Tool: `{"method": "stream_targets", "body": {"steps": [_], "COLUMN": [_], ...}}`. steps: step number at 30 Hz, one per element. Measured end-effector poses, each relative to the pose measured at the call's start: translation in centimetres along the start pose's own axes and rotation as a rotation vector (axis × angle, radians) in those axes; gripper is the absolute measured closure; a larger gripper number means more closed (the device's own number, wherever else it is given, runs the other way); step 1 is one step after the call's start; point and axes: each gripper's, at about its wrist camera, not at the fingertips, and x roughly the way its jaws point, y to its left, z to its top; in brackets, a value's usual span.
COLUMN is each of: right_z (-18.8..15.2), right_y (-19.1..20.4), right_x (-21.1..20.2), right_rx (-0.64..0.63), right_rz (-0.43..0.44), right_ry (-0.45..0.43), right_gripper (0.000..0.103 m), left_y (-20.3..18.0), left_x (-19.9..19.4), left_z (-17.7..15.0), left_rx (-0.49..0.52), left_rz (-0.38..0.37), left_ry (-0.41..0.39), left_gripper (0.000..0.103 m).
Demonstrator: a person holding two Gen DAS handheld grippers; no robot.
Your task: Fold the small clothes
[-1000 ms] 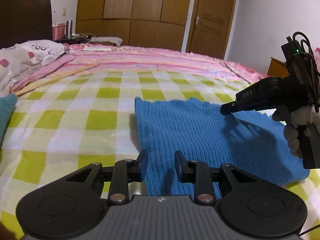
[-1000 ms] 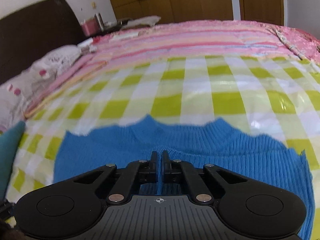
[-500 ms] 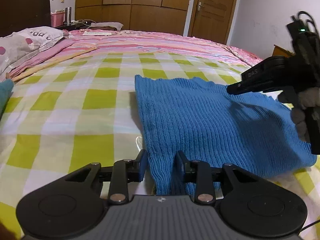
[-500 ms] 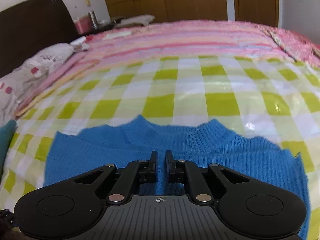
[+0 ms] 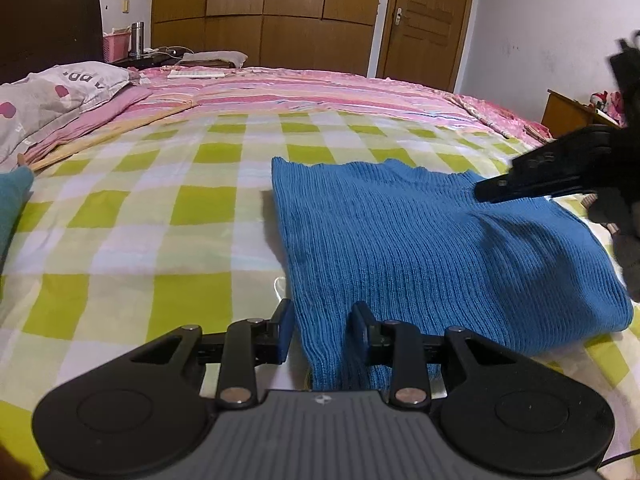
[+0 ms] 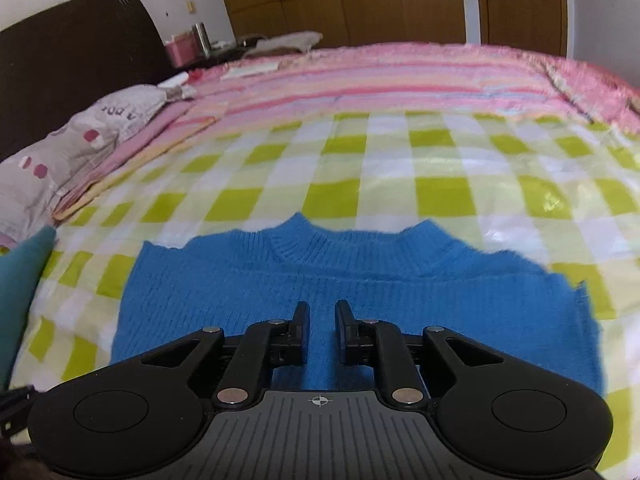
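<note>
Left gripper (image 5: 321, 322) gapes astride the sweater's (image 5: 420, 240) six o'clock edge to grab; right gripper (image 6: 322, 322) hovers parted above.

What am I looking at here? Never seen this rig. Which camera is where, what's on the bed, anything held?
No robot: a person holds a two-finger gripper in each hand, with a fisheye camera on each looking along its fingers. The left wrist view shows the left gripper open, straddling the near edge of a blue knit sweater without clamping it. The right gripper is open above the sweater, below its collar. The sweater lies flat on a green-checked bedsheet. A pillow sits far left. Nothing is held.
</note>
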Motion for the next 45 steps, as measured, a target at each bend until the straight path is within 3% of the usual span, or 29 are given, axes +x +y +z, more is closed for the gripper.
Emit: {"method": "stream_targets", "body": {"steps": [7, 12, 14, 17, 26, 36, 45], "right_z": [-2.0, -2.3, -2.6, -3.5, -4.8, -8.0, -8.6], "right_y": [-1.0, -2.0, -2.8, -4.2, -7.3, -14.9, -18.1], "right_x": [-0.9, -3.2, -3.7, -2.9, -7.0, -9.8, -9.4], "right_rx": [-0.011, 0.05, 0.058, 0.071, 0.185, 0.409, 0.446], "right_rz": [-0.014, 0.019, 0.002, -0.03, 0.018, 0.049, 0.079], "right_ry": [0.054, -0.005, -0.007, 0.065, -0.059, -0.102, -0.055], "right_gripper": [0.082, 0.081, 0.073, 0.071, 0.071, 0.069, 0.066], "left_y": [0.0, -0.6, -0.8, -1.3, -3.8, -14.0, -23.0], "left_x": [0.2, -1.1, -1.2, -0.9, -3.5, -2.3, -0.2], "left_z": [-0.6, -0.3, -0.3, -0.6, -0.8, -0.8, -2.5], "left_rx": [-0.042, -0.011, -0.001, 0.011, 0.069, 0.264, 0.452], "left_rz": [-0.008, 0.008, 0.006, 0.013, 0.03, -0.103, -0.18], "left_ry": [0.036, -0.012, -0.012, 0.017, -0.033, -0.031, -0.027], "left_gripper": [0.066, 0.066, 0.066, 0.066, 0.066, 0.066, 0.065]}}
